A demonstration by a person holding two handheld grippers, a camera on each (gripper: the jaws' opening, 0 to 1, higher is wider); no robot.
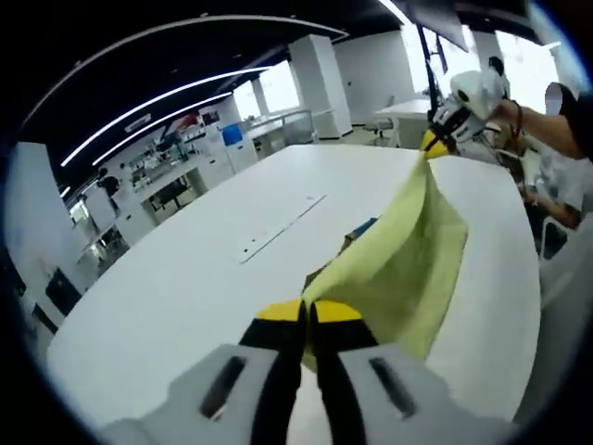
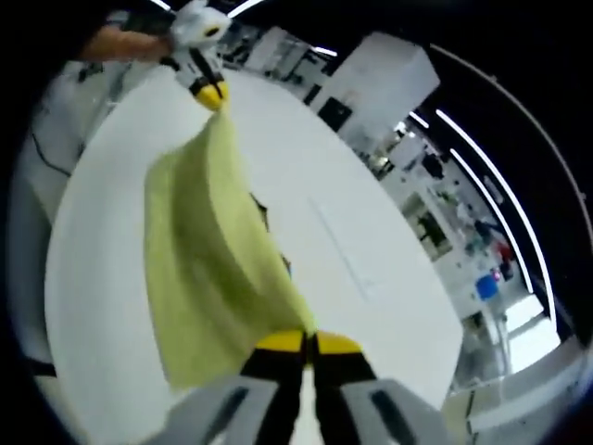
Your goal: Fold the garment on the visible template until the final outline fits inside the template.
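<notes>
Yellow-green garment (image 1: 408, 260) stretched in air above white table (image 1: 185, 278), lower centre to upper right of left gripper view. Left gripper (image 1: 307, 313): jaws pinching one garment corner. Right gripper (image 2: 308, 343): jaws pinching opposite corner, frame bottom. Dark patch (image 1: 361, 230) beneath cloth.

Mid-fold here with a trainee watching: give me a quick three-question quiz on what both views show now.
1. True or false: the yellow garment lies flat on the white table.
2. The left hand-held gripper is: A open, B shut on the garment, C resting on the table.
3. What holds the garment's far corner in the left gripper view?

Key: 1 false, it hangs stretched between both grippers. 2 B. 3 The right hand-held gripper.
</notes>
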